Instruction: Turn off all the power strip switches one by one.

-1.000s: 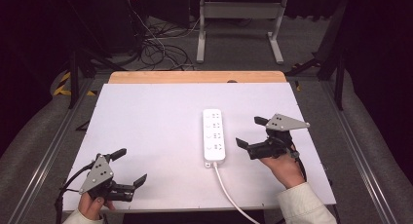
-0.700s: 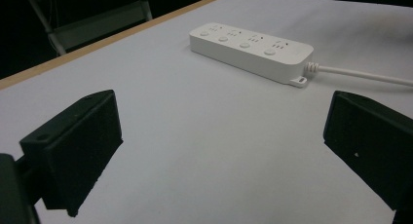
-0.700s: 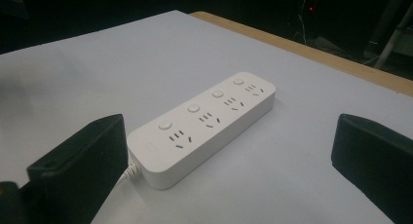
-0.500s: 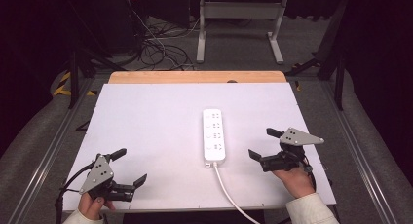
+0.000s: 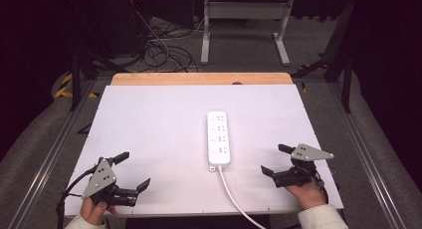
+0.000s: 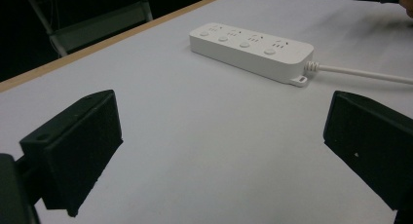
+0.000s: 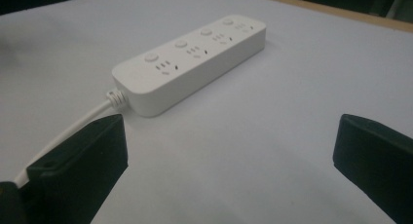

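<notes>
A: Where is the power strip [image 5: 219, 138] from the right gripper [image 5: 278, 161]?

B: It lies on the white worktop [image 5: 149, 129], to the inner side of the right gripper and a little ahead of it, near but not touching. Its long axis runs away from the person, so the gripper faces its long side and the cord end.

A: And the left gripper [image 5: 132, 171]?

B: It is well apart from the strip, which lies far ahead and across from it. The right gripper is clearly nearer, so I judge it is the one to reach first.

A: Are the grippers holding something?

B: No. Both have the jaws spread wide with nothing between them.

A: What do the gripper views add?

B: The right gripper view shows the strip [image 7: 192, 58] slanting away, with its round buttons and the cord [image 7: 73, 131] passing just beside one jaw. The left gripper view shows the small mounting tab at the cord end of the strip [image 6: 251, 51]. The high view shows the cord [image 5: 239, 201] running off the near edge of the worktop.
</notes>
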The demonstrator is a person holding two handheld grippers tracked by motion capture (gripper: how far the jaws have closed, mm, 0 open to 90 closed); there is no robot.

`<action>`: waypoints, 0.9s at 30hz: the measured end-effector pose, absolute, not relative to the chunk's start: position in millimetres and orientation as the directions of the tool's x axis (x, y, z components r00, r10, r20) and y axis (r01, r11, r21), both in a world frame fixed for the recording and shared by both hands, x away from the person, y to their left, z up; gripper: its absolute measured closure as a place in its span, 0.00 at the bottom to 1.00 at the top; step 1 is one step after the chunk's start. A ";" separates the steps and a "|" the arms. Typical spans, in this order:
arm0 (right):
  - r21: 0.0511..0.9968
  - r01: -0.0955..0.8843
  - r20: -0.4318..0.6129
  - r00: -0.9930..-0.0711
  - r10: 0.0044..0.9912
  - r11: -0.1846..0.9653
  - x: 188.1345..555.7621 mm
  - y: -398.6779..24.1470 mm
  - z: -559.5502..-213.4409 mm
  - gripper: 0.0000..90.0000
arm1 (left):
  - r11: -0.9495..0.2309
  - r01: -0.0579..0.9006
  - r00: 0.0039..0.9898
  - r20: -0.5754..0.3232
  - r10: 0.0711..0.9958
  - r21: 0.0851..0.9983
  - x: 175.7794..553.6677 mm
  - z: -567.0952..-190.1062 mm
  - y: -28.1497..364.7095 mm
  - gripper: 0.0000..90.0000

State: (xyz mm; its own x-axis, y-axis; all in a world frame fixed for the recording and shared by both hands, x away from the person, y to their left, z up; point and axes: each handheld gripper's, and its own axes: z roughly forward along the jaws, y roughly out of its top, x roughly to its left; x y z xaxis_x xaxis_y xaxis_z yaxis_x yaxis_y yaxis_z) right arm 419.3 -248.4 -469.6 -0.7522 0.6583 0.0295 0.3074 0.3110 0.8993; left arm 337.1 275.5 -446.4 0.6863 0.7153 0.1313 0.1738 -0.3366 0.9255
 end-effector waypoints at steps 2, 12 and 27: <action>0.895 0.313 0.031 -0.753 0.657 0.317 417.0 -249.4 -473.5 0.00 | -0.337 0.171 0.686 0.134 0.715 0.926 337.2 -446.5 275.4 0.01; 0.878 0.306 0.001 -0.770 0.638 0.367 413.4 -242.2 -477.3 0.00 | -0.322 0.181 0.683 0.117 0.721 0.929 337.8 -446.4 276.7 0.01; 0.896 0.272 -0.023 -0.761 0.648 0.351 409.9 -244.3 -473.1 0.01 | -0.337 0.145 0.669 0.158 0.726 0.930 336.6 -446.9 277.3 0.01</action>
State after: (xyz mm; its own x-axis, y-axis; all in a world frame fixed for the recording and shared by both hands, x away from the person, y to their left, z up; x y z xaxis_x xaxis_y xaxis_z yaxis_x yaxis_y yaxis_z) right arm 409.9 -244.3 -473.1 -0.7612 0.6482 -0.0227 0.2721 0.3509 0.8960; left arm 336.6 277.3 -446.9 0.6693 0.7259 0.1584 0.1450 -0.3367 0.9304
